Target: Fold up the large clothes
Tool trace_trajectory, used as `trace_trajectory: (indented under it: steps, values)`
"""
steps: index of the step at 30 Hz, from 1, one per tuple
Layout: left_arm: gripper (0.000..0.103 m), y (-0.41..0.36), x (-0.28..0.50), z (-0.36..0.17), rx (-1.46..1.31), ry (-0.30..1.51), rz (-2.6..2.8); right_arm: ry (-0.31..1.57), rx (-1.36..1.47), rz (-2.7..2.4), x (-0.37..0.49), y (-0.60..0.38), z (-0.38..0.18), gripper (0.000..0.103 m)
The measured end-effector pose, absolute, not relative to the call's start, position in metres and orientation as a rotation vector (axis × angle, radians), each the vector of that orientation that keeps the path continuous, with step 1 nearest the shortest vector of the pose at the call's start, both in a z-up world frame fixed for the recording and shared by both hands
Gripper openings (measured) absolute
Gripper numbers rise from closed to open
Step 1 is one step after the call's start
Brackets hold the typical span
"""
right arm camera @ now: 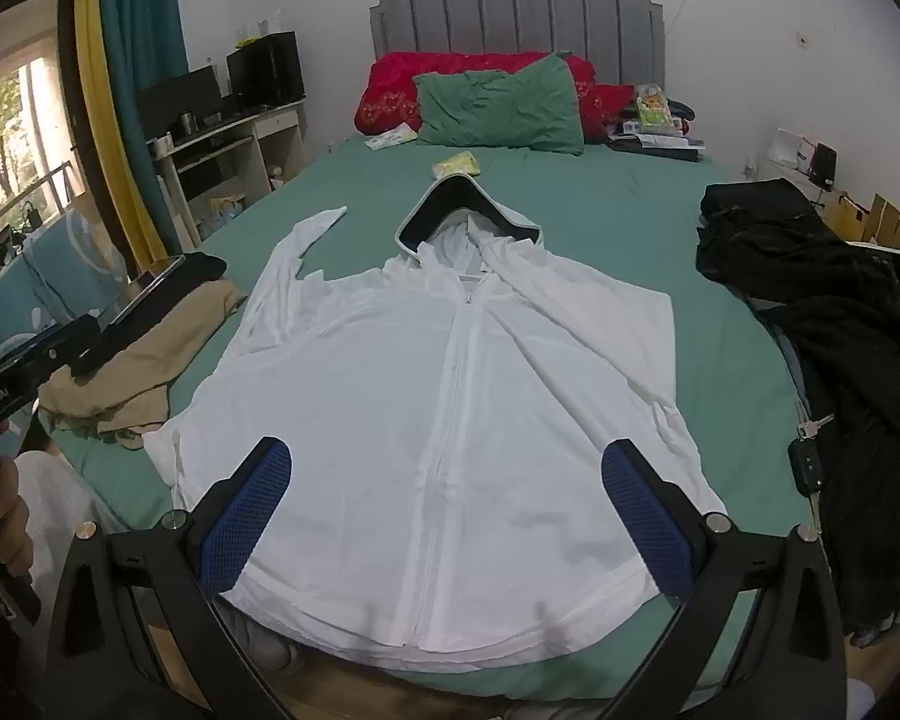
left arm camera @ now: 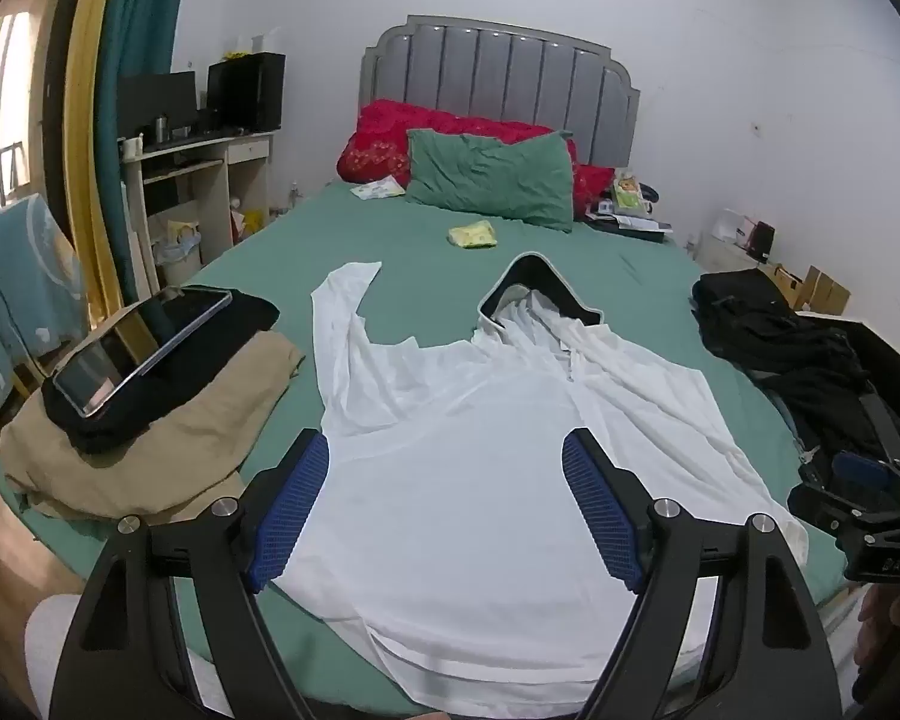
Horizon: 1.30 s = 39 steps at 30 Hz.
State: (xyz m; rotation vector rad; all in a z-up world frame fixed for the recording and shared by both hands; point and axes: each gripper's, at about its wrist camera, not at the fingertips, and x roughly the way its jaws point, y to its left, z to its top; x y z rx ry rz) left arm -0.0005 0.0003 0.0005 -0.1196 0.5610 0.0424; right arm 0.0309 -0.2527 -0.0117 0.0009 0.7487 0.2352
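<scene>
A white zip-up hooded jacket [right arm camera: 450, 372] lies spread front-up on the green bed sheet [right arm camera: 600, 222], hood toward the headboard, hem at the near edge. Its left sleeve [left arm camera: 345, 294] stretches up toward the pillows. My left gripper [left arm camera: 447, 450] hovers open above the jacket's lower left part [left arm camera: 450, 480], nothing between its blue pads. My right gripper [right arm camera: 447, 462] hangs open over the hem beside the zip, also empty. The right gripper's body [left arm camera: 858, 498] shows at the right edge of the left wrist view, and the left gripper's handle [right arm camera: 24, 372] at the left edge of the right wrist view.
A tan garment [left arm camera: 150, 438] with a black cloth and a tablet [left arm camera: 144, 348] on it lies at the bed's left edge. Black clothes [right arm camera: 822, 312] are piled on the right, with a car key [right arm camera: 807, 456] beside them. A green pillow [right arm camera: 501, 105] and red bedding sit at the headboard.
</scene>
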Motion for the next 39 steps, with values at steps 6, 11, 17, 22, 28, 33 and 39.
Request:
trace_trajectory:
  steps: [6, 11, 17, 22, 28, 33, 39]
  values:
    - [0.083, 0.0, 0.001, 0.004, -0.118, 0.565, 0.036, 0.753, -0.003, 0.232, 0.031, -0.253, -0.012, 0.102]
    - [0.083, -0.008, 0.001, 0.007, -0.106, 0.56, 0.035, 0.751, -0.004, 0.232, 0.031, -0.254, -0.013, 0.102]
    - [0.083, -0.006, 0.0, 0.005, -0.1, 0.558, 0.037, 0.754, 0.001, 0.231, 0.035, -0.258, -0.014, 0.102]
    - [0.083, -0.005, 0.0, 0.005, -0.098, 0.56, 0.037, 0.758, 0.006, 0.225, 0.033, -0.263, -0.017, 0.102]
    - [0.083, -0.01, 0.0, 0.006, -0.092, 0.564, 0.034, 0.765, 0.016, 0.221, 0.033, -0.266, -0.022, 0.102]
    - [0.083, -0.011, 0.0, 0.007, -0.09, 0.566, 0.035, 0.765, 0.02, 0.221, 0.034, -0.268, -0.022, 0.102]
    - [0.083, -0.012, 0.0, 0.007, -0.087, 0.566, 0.036, 0.765, 0.021, 0.221, 0.034, -0.269, -0.023, 0.102]
